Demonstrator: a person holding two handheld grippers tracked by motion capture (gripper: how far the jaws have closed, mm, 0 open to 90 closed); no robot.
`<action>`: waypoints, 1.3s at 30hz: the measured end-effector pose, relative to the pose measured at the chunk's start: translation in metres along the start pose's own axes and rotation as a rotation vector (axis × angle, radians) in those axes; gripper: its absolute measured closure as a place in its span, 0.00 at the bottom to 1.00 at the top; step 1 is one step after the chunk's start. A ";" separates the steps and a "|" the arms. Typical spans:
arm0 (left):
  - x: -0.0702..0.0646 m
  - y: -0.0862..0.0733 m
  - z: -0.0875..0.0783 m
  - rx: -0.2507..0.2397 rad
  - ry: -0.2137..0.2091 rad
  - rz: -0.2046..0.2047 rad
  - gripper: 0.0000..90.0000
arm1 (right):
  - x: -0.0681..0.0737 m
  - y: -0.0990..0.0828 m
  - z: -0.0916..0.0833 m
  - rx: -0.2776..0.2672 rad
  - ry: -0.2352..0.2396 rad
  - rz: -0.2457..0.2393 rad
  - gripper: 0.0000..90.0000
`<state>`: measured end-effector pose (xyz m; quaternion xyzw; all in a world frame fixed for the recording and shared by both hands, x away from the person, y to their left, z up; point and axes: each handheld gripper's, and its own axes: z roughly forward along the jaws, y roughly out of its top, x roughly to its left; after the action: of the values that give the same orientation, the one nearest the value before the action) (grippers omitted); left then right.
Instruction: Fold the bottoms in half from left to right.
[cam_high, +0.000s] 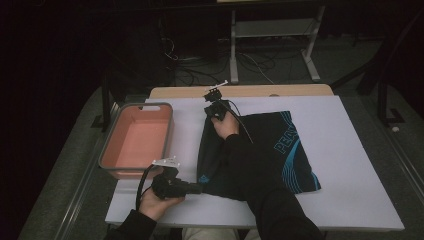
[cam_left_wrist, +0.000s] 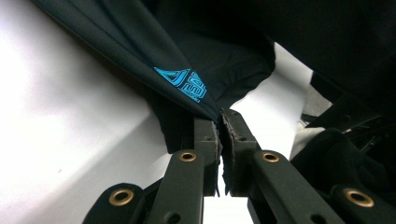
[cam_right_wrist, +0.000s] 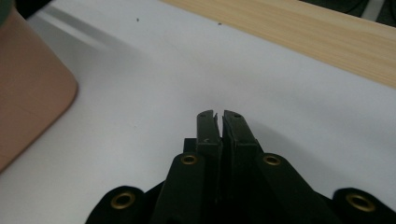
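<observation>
- My right sleeve (cam_high: 260, 175) covers the middle of the dark garment (cam_high: 280, 145), cutting its blue lettering short.
- In the left gripper view, the cloth's pinched corner disappears between my closed jaws.
- The pink bin (cam_right_wrist: 28, 88) is cropped by the right gripper view's edge.

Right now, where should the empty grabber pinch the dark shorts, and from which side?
Best guess: the far left corner of the shorts, coming from the basket side. The left gripper already pinches the near left corner, and the cloth lies flat, so only an edge gives a lip. The right gripper is shut on nothing beside that corner and must open first.
</observation>
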<state>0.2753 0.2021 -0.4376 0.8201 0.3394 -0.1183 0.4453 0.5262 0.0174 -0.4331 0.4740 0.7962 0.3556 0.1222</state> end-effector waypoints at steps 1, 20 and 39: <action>-0.001 0.001 0.000 -0.003 -0.007 0.010 0.95 | -0.001 0.001 -0.003 -0.004 0.007 0.007 0.94; -0.044 0.042 0.006 -0.028 -0.084 0.147 0.95 | -0.030 0.013 -0.054 -0.118 0.078 0.042 0.94; -0.073 0.091 0.042 0.000 -0.174 0.271 0.95 | -0.085 -0.001 -0.102 -0.208 0.109 0.158 0.94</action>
<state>0.2856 0.1013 -0.3665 0.8449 0.1858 -0.1279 0.4851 0.5156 -0.1005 -0.3727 0.4998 0.7207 0.4701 0.0988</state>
